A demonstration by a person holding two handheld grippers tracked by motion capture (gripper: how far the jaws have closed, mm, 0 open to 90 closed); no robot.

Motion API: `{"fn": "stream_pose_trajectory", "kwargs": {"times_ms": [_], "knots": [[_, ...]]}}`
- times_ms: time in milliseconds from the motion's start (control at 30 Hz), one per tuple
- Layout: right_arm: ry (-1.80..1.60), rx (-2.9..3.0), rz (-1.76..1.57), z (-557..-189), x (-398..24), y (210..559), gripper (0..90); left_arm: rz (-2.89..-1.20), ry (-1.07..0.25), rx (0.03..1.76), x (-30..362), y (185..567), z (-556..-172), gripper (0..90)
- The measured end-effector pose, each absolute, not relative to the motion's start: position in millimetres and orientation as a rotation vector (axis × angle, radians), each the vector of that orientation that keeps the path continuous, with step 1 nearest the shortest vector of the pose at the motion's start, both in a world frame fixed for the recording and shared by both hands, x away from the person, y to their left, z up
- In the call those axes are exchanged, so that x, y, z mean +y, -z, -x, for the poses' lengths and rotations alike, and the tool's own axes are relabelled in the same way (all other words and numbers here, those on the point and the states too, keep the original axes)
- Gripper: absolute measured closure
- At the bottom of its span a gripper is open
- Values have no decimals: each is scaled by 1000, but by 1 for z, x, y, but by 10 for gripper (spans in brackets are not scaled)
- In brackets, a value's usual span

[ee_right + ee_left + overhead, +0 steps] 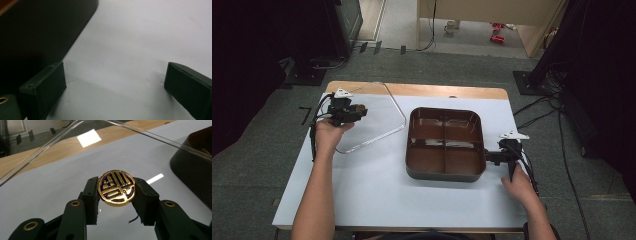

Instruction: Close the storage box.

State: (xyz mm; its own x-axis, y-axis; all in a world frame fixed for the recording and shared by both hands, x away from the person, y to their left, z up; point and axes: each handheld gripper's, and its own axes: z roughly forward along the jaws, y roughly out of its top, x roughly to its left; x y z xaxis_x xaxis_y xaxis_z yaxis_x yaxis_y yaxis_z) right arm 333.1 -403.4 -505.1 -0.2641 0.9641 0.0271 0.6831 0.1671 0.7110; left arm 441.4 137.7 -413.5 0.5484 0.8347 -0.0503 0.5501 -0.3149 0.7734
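A clear plastic lid [377, 120] with a round gold knob [116, 188] is at the table's left. My left gripper [357, 111] is shut on that knob, and the jaws press it from both sides in the left gripper view [116, 192]. The lid's far edge [150, 136] looks raised off the table. A brown tray [444, 176] with several empty compartments sits in the middle. My right gripper [490, 157] rests beside the tray's right wall, its jaws wide open [115, 80] over bare white table.
The white table top [377, 195] has a wooden strip [437, 91] along its far edge. The tray's dark wall [37, 32] stands close to the right gripper's left jaw. Cables [542, 117] and stands lie on the floor around the table.
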Motion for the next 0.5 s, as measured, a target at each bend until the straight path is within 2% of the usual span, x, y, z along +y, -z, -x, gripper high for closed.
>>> {"fn": "stream_pose_trajectory", "kwargs": {"times_ms": [500], "knots": [[-867, 2016, -1557, -333, -403, 505, 30, -2031, -456, 967, 100, 387, -422, 594]]}}
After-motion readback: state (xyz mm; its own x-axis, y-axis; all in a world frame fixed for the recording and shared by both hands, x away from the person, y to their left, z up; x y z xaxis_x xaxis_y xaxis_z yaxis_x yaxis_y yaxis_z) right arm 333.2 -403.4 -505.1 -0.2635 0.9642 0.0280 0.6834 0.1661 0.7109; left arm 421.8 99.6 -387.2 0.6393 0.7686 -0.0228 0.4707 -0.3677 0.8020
